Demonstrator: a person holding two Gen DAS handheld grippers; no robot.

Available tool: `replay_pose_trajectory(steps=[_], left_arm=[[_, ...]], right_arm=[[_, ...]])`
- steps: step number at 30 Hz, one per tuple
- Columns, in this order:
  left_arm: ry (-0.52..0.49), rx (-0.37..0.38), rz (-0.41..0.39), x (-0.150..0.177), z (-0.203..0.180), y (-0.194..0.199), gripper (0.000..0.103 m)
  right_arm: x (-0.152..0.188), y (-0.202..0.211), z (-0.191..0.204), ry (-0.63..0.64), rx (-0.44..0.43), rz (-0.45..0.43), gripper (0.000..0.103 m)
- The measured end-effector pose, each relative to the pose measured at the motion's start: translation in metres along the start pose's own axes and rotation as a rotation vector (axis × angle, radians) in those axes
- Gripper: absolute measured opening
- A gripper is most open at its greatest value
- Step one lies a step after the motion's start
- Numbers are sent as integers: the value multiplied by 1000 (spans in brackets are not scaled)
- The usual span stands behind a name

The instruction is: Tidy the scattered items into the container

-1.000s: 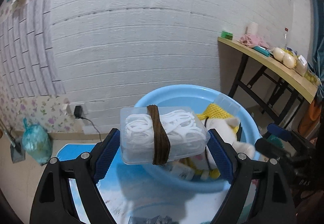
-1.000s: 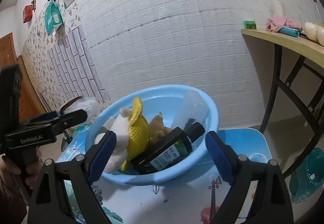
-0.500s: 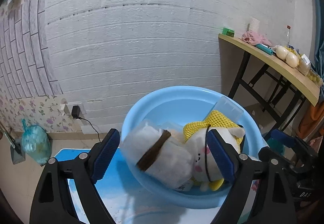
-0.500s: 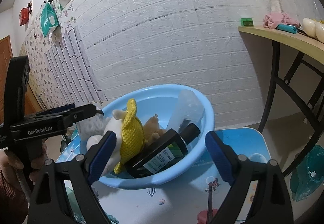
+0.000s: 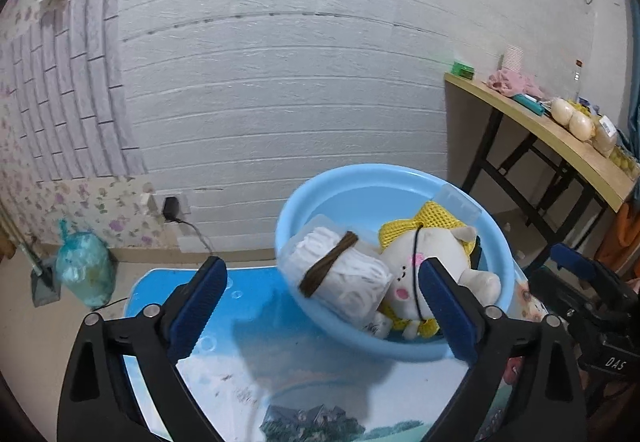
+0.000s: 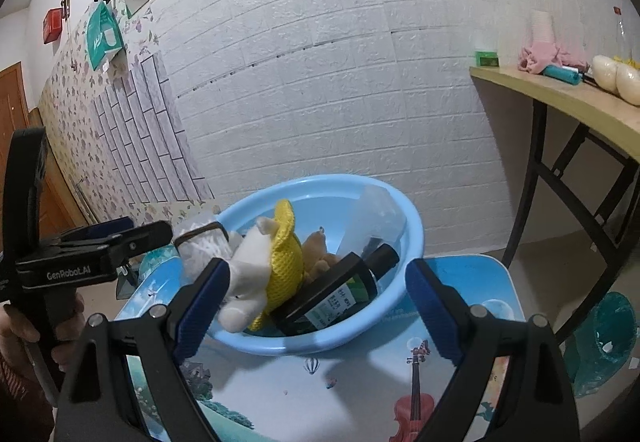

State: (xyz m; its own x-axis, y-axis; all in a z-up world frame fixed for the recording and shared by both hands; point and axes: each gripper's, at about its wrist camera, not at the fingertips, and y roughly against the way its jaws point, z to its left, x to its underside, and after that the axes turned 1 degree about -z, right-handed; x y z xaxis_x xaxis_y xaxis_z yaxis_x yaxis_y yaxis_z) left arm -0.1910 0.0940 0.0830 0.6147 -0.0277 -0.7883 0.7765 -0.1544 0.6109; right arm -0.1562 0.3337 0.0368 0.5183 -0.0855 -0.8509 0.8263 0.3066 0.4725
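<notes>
White brick wall backs a blue picture-printed tabletop (image 5: 256,326). On it sits the light-blue basin (image 5: 496,254), where the clear box of white cotton swabs (image 5: 340,274) rests beside a plush toy (image 5: 432,262). Left hand-held gripper (image 5: 320,306) is opening, empty; right hand-held gripper (image 6: 316,302) gapes empty. Next likely: check for leftovers.

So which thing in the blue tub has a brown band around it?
The clear box of white floss picks, at the left edge of the light blue basin. The plush toy beside it wears a yellow mesh bag instead.
</notes>
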Motion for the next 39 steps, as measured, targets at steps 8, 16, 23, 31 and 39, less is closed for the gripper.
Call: replay_pose_trajectory(steps=[8, 16, 23, 31, 39], left_arm=[[30, -74, 38, 8, 12, 33, 100], [51, -117, 73, 26, 23, 65, 100], [53, -137, 50, 37, 25, 97, 100], [6, -135, -40, 47, 20, 128, 103], [-3, -123, -4, 54, 15, 123, 103]], right_arm=[[-2, 13, 16, -3, 60, 45, 91], [1, 26, 41, 33, 89, 125, 91], [6, 51, 63, 35, 106, 111, 91], [6, 73, 78, 59, 109, 57, 92], [13, 75, 89, 117, 169, 24, 102]])
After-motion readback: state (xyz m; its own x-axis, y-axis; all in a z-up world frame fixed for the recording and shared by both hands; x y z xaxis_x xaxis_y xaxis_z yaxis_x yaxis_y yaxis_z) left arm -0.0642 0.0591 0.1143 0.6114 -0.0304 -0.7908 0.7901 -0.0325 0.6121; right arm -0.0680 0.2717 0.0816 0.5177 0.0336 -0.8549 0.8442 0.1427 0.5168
